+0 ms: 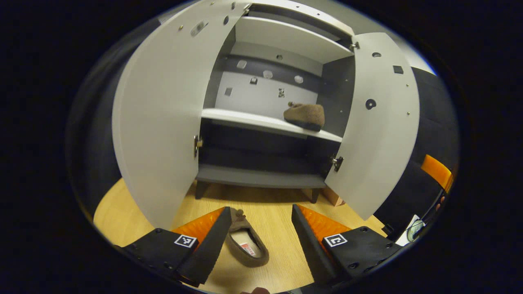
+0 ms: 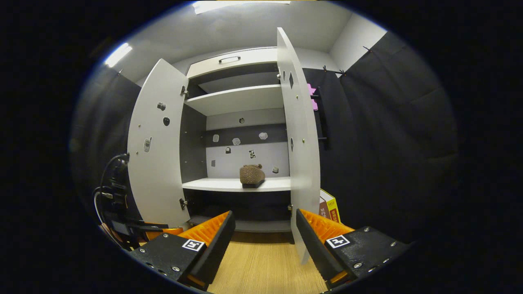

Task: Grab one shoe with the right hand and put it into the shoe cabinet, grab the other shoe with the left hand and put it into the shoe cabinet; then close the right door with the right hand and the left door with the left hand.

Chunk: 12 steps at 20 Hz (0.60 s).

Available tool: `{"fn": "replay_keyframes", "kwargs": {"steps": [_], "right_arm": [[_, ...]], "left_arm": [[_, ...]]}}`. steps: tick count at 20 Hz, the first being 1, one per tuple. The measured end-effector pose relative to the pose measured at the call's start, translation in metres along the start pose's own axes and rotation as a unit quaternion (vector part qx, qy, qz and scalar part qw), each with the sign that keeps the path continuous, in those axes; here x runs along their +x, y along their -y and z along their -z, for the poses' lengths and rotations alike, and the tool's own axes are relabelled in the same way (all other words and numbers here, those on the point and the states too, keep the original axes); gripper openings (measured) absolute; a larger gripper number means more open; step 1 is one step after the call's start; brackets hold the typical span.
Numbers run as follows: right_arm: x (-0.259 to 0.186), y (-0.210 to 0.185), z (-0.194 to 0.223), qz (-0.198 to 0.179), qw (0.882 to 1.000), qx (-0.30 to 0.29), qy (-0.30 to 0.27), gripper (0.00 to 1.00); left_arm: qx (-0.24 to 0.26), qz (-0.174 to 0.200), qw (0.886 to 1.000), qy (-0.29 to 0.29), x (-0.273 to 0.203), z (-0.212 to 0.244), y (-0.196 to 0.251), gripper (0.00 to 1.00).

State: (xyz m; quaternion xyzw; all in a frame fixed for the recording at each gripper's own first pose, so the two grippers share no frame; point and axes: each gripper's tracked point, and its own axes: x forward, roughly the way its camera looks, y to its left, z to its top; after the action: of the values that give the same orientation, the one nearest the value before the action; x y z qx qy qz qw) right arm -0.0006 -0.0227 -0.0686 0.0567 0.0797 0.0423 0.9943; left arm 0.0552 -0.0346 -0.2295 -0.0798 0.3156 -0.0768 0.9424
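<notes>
A white shoe cabinet (image 1: 261, 118) stands with both doors wide open. One brown slipper (image 1: 305, 115) rests on its middle shelf at the right, also seen as the slipper on the shelf (image 2: 252, 175) in the right gripper view. A second brown slipper (image 1: 245, 244) lies on the wooden floor between the fingers of my left gripper (image 1: 259, 241), which is open and hovers over it, its left finger (image 1: 210, 241) close beside the shoe. My right gripper (image 2: 263, 241) is open and holds nothing, facing the cabinet from farther back. The other gripper (image 2: 118, 212) shows at the left.
The left door (image 1: 163, 122) and the right door (image 1: 378, 122) swing out toward me. The right door (image 2: 300, 143) stands edge-on just ahead of my right gripper. A small box (image 2: 329, 210) sits on the floor beside the cabinet. Black cloth walls flank both sides.
</notes>
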Motion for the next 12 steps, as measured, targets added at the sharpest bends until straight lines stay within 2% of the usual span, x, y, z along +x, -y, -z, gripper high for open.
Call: {"fn": "replay_keyframes", "kwargs": {"steps": [3, 7, 9, 12], "right_arm": [[-0.009, 0.003, 0.004, 0.005, 1.0, 0.002, 0.001, 0.93], [-0.017, 0.014, 0.011, 0.028, 0.999, -0.033, 0.0, 0.92], [-0.018, 0.016, 0.014, 0.033, 0.999, -0.038, -0.006, 0.93], [-0.014, 0.018, 0.017, 0.036, 0.998, -0.041, -0.017, 0.92]], "left_arm": [[-0.008, -0.038, 0.997, -0.06, 0.03, 0.048, -0.035, 1.0], [-0.033, -0.073, 0.989, -0.122, 0.057, 0.091, -0.073, 0.98], [-0.041, -0.096, 0.984, -0.146, 0.068, 0.099, -0.093, 0.98], [-0.038, -0.109, 0.981, -0.154, 0.083, 0.087, -0.113, 1.0]]}}
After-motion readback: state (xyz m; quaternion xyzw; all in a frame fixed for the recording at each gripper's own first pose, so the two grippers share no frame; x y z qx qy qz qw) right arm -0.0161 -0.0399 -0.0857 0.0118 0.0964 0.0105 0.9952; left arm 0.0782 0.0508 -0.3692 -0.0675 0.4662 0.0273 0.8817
